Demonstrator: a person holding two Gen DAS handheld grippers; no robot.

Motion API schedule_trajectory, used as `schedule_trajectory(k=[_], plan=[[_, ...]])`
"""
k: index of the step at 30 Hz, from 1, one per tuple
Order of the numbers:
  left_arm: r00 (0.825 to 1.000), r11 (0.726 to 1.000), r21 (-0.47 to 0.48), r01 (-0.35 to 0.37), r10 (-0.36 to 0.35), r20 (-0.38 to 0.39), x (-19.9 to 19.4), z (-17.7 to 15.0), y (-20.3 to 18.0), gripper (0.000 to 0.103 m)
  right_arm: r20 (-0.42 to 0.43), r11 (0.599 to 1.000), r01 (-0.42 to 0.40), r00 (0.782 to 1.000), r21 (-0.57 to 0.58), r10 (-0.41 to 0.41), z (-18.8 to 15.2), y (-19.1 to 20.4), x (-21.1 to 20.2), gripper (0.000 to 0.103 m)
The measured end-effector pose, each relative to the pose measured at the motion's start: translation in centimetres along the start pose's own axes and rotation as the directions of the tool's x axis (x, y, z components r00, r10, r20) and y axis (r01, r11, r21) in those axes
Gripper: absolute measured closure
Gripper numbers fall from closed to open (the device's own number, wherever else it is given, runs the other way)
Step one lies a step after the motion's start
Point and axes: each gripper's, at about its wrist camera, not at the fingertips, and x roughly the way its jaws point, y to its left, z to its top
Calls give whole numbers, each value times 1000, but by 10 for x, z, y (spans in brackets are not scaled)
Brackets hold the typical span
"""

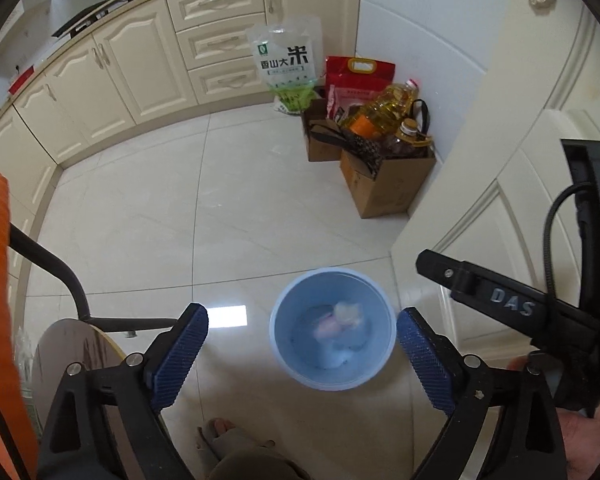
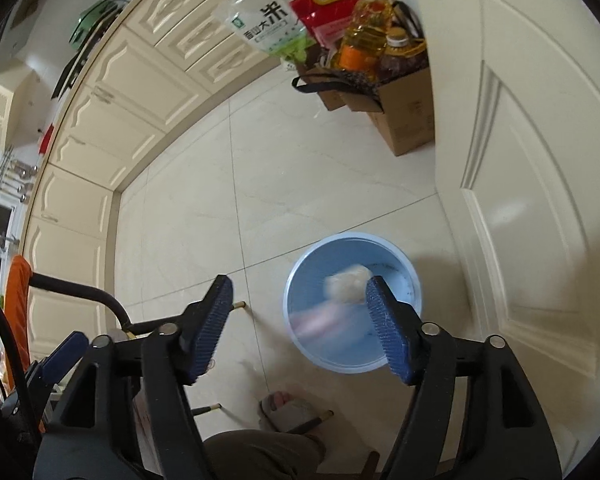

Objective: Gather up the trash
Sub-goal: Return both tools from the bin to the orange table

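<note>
Left wrist view: my left gripper [image 1: 302, 340] fingers spread w/ nothing btwn, bin [image 1: 374, 280] right below them; right gripper [image 2: 300, 328] also spread, so trash [image 2: 346, 283] drops in.

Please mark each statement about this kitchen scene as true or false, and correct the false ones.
1. The blue bin stands on the floor. True.
2. The left gripper is clamped on a piece of trash. False: its jaws stand open with nothing between them.
3. A crumpled pale wad is in the bin. True.
4. The oil bottle lies on the floor tiles. False: it stands in a cardboard box.
5. The right gripper is open. True.
</note>
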Motion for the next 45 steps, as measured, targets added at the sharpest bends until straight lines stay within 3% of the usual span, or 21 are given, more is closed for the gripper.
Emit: schedule_trajectory(k=[3,7,10,13,15,22,31,37,45], plan=[[1000,1000,-4,8,-8,23,-35,-5,-3,9,25,1000,8,1000,4,-8,-3,1,-16,12],[995,999,-13,35,-34,91,-85,-19,1,9,75,1000,15,997,7,-15,-7,6,-48,8],[983,998,-18,54,-50,174,-121,-29,3,9,131,1000,13,991,-7,-12,-12,17,-80,0],[969,997,-34,64,-54,240,-158,-49,18,6,187,999,-11,982,-36,17,-21,37,-117,0],[955,997,-47,69,-53,292,-187,-69,34,1,217,998,-33,975,-61,46,-27,51,-137,0],[905,993,-114,33,19,425,-263,-141,95,1,299,979,-95,943,-182,147,-56,122,-202,0],[820,962,-267,-47,190,540,-354,-264,165,1,319,890,-145,899,-431,301,-126,252,-257,0],[767,931,-355,-90,292,571,-399,-348,179,1,318,820,-141,875,-554,365,-177,321,-277,0],[704,887,-443,-134,400,587,-433,-426,146,1,296,732,-127,858,-670,419,-232,385,-287,0]])
